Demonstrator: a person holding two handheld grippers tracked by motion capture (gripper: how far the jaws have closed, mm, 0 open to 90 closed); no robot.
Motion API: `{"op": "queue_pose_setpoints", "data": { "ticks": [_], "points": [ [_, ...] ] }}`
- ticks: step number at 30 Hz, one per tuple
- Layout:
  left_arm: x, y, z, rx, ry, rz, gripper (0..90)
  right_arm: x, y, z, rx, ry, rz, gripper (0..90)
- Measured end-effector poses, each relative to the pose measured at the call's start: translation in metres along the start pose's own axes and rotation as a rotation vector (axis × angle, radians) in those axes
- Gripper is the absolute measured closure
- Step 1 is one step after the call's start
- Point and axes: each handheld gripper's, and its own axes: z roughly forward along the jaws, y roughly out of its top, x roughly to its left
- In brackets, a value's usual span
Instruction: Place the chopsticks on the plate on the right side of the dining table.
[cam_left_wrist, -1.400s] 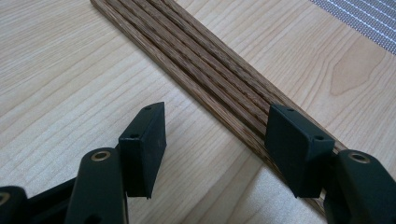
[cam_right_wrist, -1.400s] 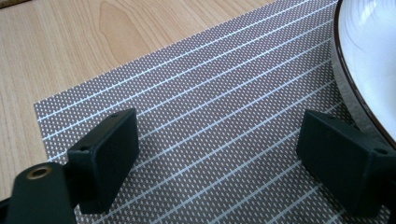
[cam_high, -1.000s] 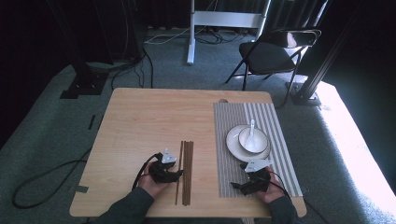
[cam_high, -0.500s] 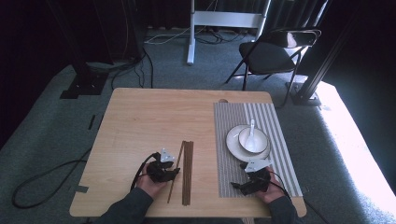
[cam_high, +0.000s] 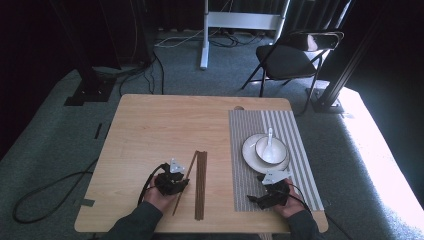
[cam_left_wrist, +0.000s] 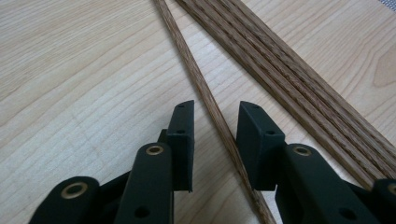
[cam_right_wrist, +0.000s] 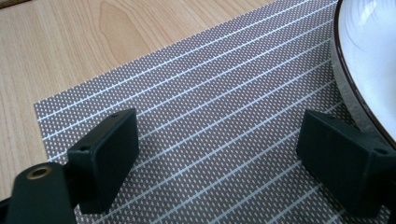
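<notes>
Low in the left half of the high view, the left gripper (cam_high: 181, 181) rests on a pale wooden table (cam_high: 150, 130) whose grain runs in long, soft streaks. Its matt black jaws, blocky and flat-faced with small brass-ringed pivots behind them, have just been closing and now stand narrow around a single chopstick (cam_left_wrist: 205, 100); a sliver of table still shows on either side of the stick, so the pads are not yet pressing on it. That chopstick is a slim, dark brown rod of open-grained wood, lying on the table and angled away from the bundle. Just to its right in the left gripper view, the other chopsticks (cam_left_wrist: 299, 88) lie side by side, touching each other, the same dark ribbed wood, running from the upper middle of the frame down to the lower right.

Toward the lower right of the high view, the right gripper (cam_high: 257, 200) sits over a woven placemat (cam_right_wrist: 224, 121), grey-brown with a fine dotted weave and thin pale stripes. Its jaws stand wide apart with nothing between them but the mat. At the right edge of the right gripper view curves a glossy white plate (cam_right_wrist: 369, 51) with a thin dark rim. From the high view, a round white bowl (cam_high: 272, 151) stands on that plate, with a white spoon (cam_high: 270, 137) resting in it.
</notes>
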Motion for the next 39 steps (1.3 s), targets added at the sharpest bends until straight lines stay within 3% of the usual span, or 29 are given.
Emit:
{"op": "queue_pose_setpoints", "data": {
  "ticks": [13,23,39],
  "points": [
    [0.009,0.000,-0.001,-0.001,0.033,-0.039,76.7,0.000,0.000,0.000,0.000,0.000,0.000,12.3],
    [0.016,0.001,0.000,0.000,0.034,-0.051,83.3,0.000,0.000,0.000,0.000,0.000,-0.001,12.3],
    [0.035,0.007,0.004,0.000,0.005,-0.017,84.3,0.000,0.000,0.000,-0.001,0.000,-0.002,12.3]
  ]
}}
